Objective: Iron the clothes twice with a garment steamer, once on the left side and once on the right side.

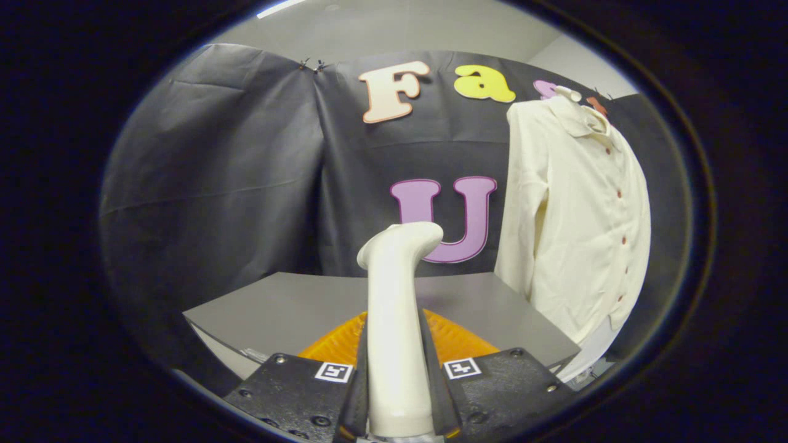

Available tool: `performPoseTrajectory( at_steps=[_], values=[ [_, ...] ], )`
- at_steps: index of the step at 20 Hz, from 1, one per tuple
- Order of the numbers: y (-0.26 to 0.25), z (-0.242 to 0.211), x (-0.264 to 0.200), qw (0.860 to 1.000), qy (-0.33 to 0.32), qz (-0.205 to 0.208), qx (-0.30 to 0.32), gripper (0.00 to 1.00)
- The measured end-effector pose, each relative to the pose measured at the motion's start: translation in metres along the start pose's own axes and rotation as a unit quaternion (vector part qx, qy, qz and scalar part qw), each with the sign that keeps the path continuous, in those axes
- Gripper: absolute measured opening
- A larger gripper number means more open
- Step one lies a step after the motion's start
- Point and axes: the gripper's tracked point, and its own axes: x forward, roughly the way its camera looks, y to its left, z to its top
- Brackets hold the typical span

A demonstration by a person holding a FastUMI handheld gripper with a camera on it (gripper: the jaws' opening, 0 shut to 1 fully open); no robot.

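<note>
A white garment steamer (397,307) stands upright between my fingers, its bent head turned to the right above them. My gripper (397,369) is shut on the steamer's handle, with both fingers pressing its sides. A cream long-sleeved shirt (575,215) with a row of dark red buttons hangs beyond and to the right of the steamer head, in front of the black cloth wall. The shirt's front faces me and its hem drops past the table's right corner. A gap separates the steamer head from the shirt.
A grey table (295,307) lies below and beyond the fingers. An orange ribbed object (458,341) sits on it right behind the steamer handle. Black cloth walls close off the back and left.
</note>
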Motion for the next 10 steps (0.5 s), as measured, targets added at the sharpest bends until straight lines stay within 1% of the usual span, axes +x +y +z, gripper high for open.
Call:
performPoseTrajectory(
  at_steps=[7,10],
  values=[
    [-0.07,0.041,-0.026,0.998,-0.054,-0.02,0.01,0.4],
    [-0.101,0.062,-0.03,0.996,-0.084,-0.029,-0.003,0.39]
  ],
)
